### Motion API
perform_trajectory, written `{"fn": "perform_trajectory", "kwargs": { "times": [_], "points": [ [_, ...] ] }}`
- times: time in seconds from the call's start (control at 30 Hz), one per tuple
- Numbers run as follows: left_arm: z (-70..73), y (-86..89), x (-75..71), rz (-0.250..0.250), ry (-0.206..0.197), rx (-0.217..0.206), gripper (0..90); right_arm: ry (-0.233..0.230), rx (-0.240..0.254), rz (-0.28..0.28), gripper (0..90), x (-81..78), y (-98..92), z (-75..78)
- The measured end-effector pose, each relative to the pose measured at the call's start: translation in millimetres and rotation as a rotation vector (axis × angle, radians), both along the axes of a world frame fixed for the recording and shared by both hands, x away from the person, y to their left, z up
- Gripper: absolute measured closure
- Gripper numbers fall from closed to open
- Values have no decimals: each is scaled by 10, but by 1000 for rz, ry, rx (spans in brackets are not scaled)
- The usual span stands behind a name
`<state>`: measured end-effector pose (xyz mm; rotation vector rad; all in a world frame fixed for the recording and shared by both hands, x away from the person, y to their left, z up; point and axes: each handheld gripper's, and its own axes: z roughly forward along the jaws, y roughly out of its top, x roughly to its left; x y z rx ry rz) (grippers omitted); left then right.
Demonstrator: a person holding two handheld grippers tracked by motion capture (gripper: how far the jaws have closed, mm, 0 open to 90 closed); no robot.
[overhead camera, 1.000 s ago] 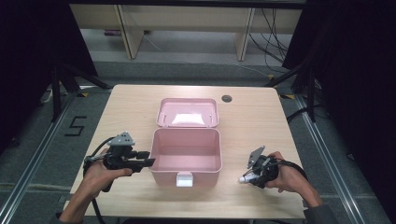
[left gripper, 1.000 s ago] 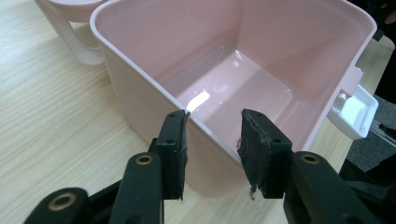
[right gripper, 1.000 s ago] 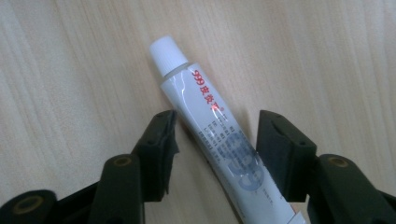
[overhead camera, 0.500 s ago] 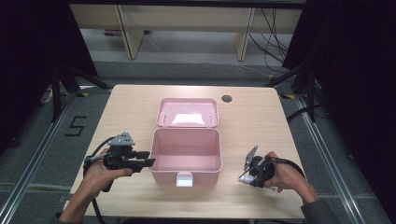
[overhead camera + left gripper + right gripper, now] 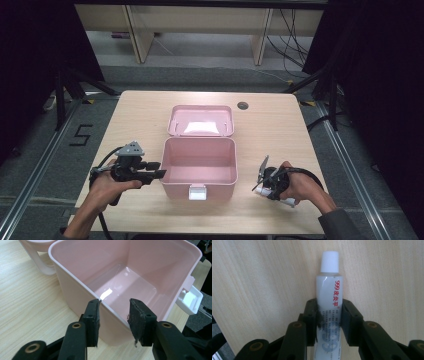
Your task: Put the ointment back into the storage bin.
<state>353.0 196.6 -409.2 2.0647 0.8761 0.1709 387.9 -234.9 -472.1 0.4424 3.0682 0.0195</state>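
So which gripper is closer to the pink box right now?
Left. The left gripper straddles the pink box's side wall; the right gripper sits apart to its right, around a white tube.

High view above table, gripper views close, sharing pink box

The lower end of the white tube is cut off by the bottom edge of the right gripper view, and its small grey print is too blurred to be read. In the high view, the tube is largely hidden by the right hand.
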Motion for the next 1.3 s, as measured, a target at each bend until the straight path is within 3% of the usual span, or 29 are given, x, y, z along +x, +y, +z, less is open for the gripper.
{"fn": "perform_trajectory", "kwargs": {
  "times": [0.13, 0.17, 0.23, 0.27, 0.53, 0.73, 0.83, 0.9, 0.97, 1.1, 1.13, 1.2, 1.27, 1.3],
  "points": [
    [-4, -7, -3, 8, 0, -11, 601, 7, -13, -12, 701, -6, 34, -3],
    [2, 1, 1, -2, 1, 3, 601, 9, -18, -16, 701, 1, 34, -3],
    [1, -1, 0, -2, -1, 2, 600, 11, -18, -53, 703, -23, 46, -3],
    [2, -1, -1, 4, -1, 3, 600, 6, -13, -32, 703, -19, 45, -3],
    [0, -4, 1, 0, -4, 4, 599, -24, -8, -34, 704, -33, 18, 112],
    [-4, -8, -2, 6, -10, 2, 597, -59, 20, -34, 704, -10, -52, 366],
    [-1, -6, 0, 6, -6, 3, 598, -85, 47, -91, 704, -13, -80, 583],
    [-2, -9, -2, 6, -10, 5, 598, -88, 55, -118, 704, -23, -79, 639],
    [-1, -8, 0, 6, -7, 4, 598, -96, 79, -93, 704, -2, -81, 739],
    [9, 8, 6, -13, -7, 28, 600, -101, 118, -124, 704, 5, -32, 968],
    [1, -9, -1, 10, -5, 6, 600, -101, 118, -124, 704, 5, -32, 968],
    [2, -6, 1, 6, -3, 7, 602, -100, 141, -111, 704, 27, -6, 1026],
    [3, -5, 1, 6, -4, 8, 602, -112, 134, -101, 704, 38, 22, 1071],
    [-1, -11, -1, 12, -1, -3, 602, -95, 134, -127, 704, 32, 42, 1094]
  ]
}}
